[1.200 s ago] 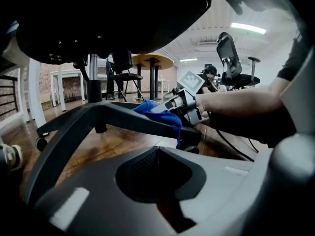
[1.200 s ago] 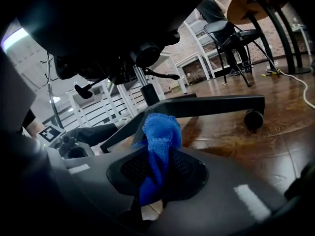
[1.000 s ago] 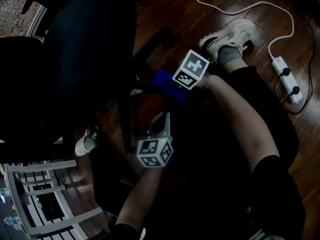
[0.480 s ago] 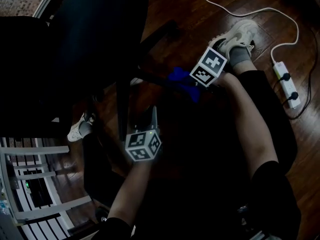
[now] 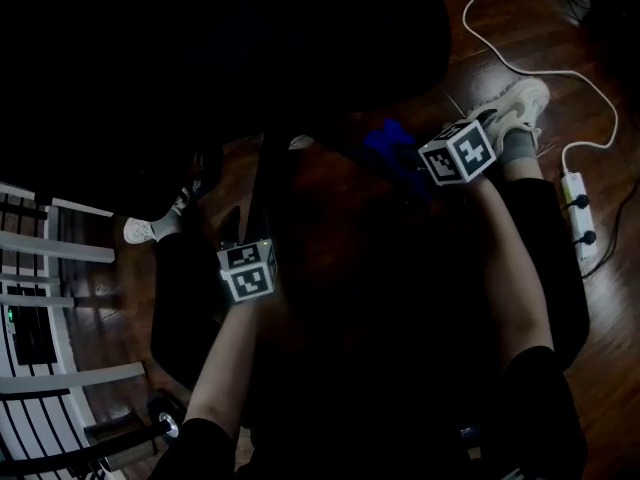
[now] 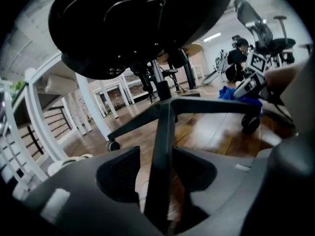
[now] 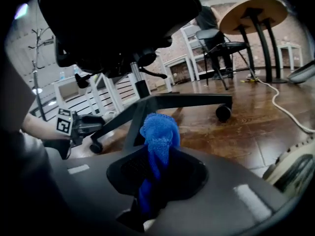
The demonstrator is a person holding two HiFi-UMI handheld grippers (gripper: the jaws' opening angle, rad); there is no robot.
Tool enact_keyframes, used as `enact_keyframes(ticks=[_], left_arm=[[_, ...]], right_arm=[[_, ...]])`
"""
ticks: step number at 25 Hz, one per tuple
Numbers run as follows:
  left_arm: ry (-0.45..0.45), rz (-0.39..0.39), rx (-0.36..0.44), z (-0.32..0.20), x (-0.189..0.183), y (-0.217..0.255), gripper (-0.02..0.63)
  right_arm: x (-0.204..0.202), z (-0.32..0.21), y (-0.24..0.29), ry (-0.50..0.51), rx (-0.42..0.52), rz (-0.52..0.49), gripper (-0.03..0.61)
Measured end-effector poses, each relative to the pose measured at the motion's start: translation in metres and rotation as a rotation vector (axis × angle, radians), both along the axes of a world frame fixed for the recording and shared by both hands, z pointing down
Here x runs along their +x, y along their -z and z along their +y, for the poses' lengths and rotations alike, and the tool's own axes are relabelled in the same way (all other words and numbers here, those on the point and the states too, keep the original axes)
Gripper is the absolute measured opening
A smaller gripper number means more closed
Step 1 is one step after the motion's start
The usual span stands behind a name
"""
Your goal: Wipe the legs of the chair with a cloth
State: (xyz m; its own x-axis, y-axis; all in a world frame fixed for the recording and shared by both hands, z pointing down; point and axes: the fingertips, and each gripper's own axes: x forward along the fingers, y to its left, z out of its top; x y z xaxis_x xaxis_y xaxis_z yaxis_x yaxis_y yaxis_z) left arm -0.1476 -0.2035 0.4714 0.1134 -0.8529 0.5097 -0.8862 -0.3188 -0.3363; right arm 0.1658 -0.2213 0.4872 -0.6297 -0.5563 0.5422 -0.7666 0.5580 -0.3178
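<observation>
A black office chair fills the top of the head view, and one leg of its base [image 5: 262,183] runs toward me. My left gripper [image 5: 243,230] straddles that leg [image 6: 162,141]. Its jaws have just been opening, and a gap shows on each side of the leg. My right gripper [image 5: 415,168] is shut on a blue cloth [image 5: 390,140], which bulges out of the jaws [image 7: 160,134] near another leg [image 7: 192,101] that ends in a castor [image 7: 223,113]. The left gripper view shows the cloth [image 6: 235,93] resting by that leg.
A white power strip [image 5: 577,213] and its white cable [image 5: 520,63] lie on the wooden floor at right, beside a shoe [image 5: 518,103]. White railings [image 5: 45,248] stand at left. A round table [image 7: 253,9] and another chair stand farther back.
My left gripper has swung left onto the chair leg. The right gripper, holding the blue cloth, has drifted right and up in the picture. The head view has shifted over the chair.
</observation>
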Motion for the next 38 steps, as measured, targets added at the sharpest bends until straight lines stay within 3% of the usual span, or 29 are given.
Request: enact_keyframes(ticks=[2,5,7,8,9,11,13,18,23,29,34,36,38], left_arm=[[-0.012,-0.081,-0.029,-0.006,-0.010,-0.010,0.242],[-0.076,-0.082,-0.102,-0.011,-0.003,-0.032,0.265],[-0.107,-0.083,-0.174,-0.013,0.002,-0.046,0.258],[-0.123,-0.086,-0.214,-0.013,0.003,-0.053,0.241],[-0.137,-0.087,-0.249,-0.013,0.004,-0.060,0.173],[-0.152,-0.083,-0.283,-0.013,0.005,-0.064,0.167],[-0.142,-0.071,-0.290,-0.014,0.005,-0.064,0.163],[-0.128,-0.064,-0.303,-0.013,0.010,-0.064,0.160],[-0.171,-0.070,-0.318,-0.024,0.019,-0.067,0.158],[-0.281,-0.087,-0.352,-0.048,0.038,-0.068,0.158],[-0.352,-0.102,-0.356,-0.078,0.037,-0.067,0.160],[-0.409,-0.125,-0.339,-0.090,0.033,-0.067,0.163],[-0.435,-0.165,-0.265,-0.101,0.026,-0.059,0.180]], right_arm=[[-0.006,-0.002,-0.011,-0.030,-0.035,0.046,0.092],[-0.004,0.010,-0.041,-0.039,-0.167,0.091,0.086],[0.001,0.014,-0.047,-0.059,-0.220,0.041,0.084],[0.002,0.015,-0.045,-0.062,-0.222,0.014,0.083],[0.002,0.015,-0.044,-0.065,-0.217,-0.005,0.083],[0.004,0.016,-0.041,-0.074,-0.208,-0.015,0.078],[0.003,0.017,-0.040,-0.087,-0.239,-0.051,0.071],[0.004,0.024,-0.039,-0.142,-0.358,-0.264,0.063],[0.014,0.028,-0.035,-0.236,-0.346,-0.363,0.063],[0.028,0.036,-0.033,-0.331,-0.304,-0.344,0.064],[0.008,0.045,-0.030,-0.314,-0.279,-0.314,0.064],[-0.005,0.051,-0.030,-0.295,-0.271,-0.284,0.064],[-0.020,0.057,-0.026,-0.270,-0.258,-0.238,0.067]])
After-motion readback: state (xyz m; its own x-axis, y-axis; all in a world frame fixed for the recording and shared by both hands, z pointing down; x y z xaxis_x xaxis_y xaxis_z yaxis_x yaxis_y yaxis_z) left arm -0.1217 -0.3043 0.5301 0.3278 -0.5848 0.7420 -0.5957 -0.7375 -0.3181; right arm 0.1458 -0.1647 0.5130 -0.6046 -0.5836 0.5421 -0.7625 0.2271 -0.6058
